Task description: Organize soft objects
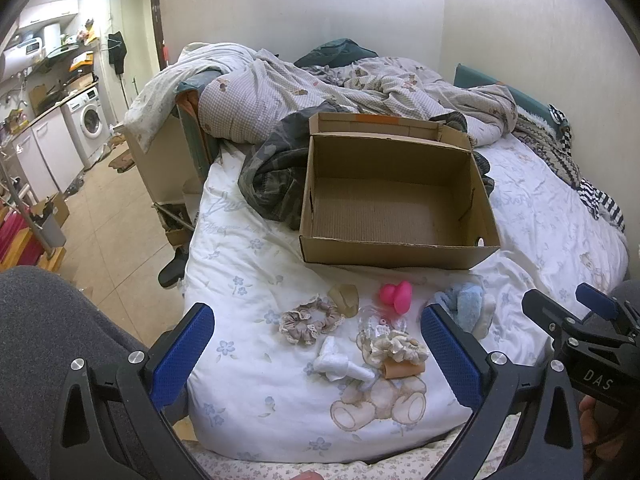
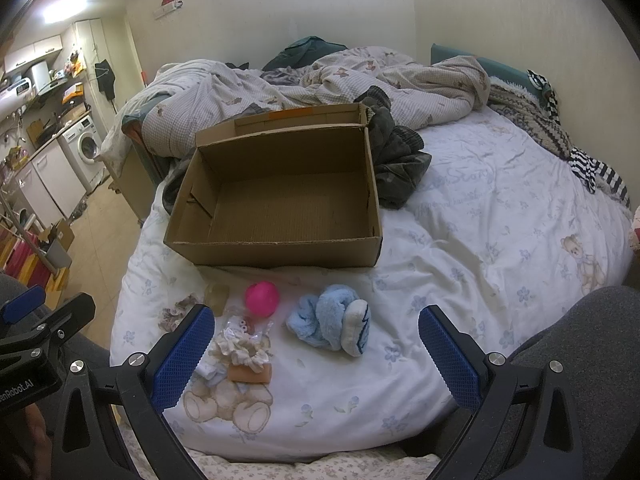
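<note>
An empty open cardboard box (image 1: 396, 240) (image 2: 276, 248) stands on the bed. In front of it lie soft items: a pink ball (image 1: 393, 295) (image 2: 262, 298), a blue plush toy (image 1: 464, 308) (image 2: 332, 326), a beige scrunchie (image 1: 310, 320), a cream scrunchie (image 1: 396, 346) (image 2: 244, 350), a white cloth piece (image 1: 340, 366), a tan roll (image 1: 404, 370) (image 2: 250, 374) and a clear plastic bag (image 1: 376, 320). My left gripper (image 1: 318, 354) is open and empty above the small items. My right gripper (image 2: 316, 356) is open and empty, just short of the plush toy.
A rumpled quilt (image 1: 320, 88) and dark clothes (image 1: 276, 172) (image 2: 400, 160) lie behind the box. Striped fabric (image 2: 592, 172) lies at the bed's right edge. The bed's left edge drops to a tiled floor (image 1: 116, 220) with a washing machine (image 1: 90, 120) and cabinets.
</note>
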A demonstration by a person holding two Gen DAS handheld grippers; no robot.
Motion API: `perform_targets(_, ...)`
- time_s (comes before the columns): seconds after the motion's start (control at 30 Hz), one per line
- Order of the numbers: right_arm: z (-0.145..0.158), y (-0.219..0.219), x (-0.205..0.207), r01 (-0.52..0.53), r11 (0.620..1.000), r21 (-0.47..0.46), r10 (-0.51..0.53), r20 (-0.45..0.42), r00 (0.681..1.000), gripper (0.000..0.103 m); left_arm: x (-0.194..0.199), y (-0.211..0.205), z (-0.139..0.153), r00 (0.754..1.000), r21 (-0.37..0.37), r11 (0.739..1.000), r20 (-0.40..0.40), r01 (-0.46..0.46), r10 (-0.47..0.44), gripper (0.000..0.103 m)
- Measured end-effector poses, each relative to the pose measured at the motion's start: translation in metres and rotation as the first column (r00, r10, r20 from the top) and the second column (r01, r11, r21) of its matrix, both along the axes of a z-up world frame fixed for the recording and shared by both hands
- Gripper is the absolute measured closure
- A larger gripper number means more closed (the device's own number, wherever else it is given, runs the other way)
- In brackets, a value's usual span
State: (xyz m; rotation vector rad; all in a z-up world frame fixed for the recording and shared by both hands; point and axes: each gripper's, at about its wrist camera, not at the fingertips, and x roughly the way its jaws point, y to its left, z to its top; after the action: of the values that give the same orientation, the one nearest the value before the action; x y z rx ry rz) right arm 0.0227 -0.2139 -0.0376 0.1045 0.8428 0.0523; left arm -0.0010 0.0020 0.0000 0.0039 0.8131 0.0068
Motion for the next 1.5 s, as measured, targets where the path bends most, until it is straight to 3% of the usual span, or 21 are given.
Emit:
perform_targets(1.33,0.01,0.004,0.011,-0.016,1.0,-0.015,0.016,-0.01,1.0,0.0,0.005,-0.002,0.007,1.0,0.009,1.0,-0.019,0.012,-0.012,0.0)
perform_targets(1.5,0.012,0.002,0.023,-0.015,1.0,0.027,0.016,-0.035,0.999,0.0,0.018,-0.001,0.009,0.999,-0.001,1.0,-0.041,0.009,-0.009,0.0)
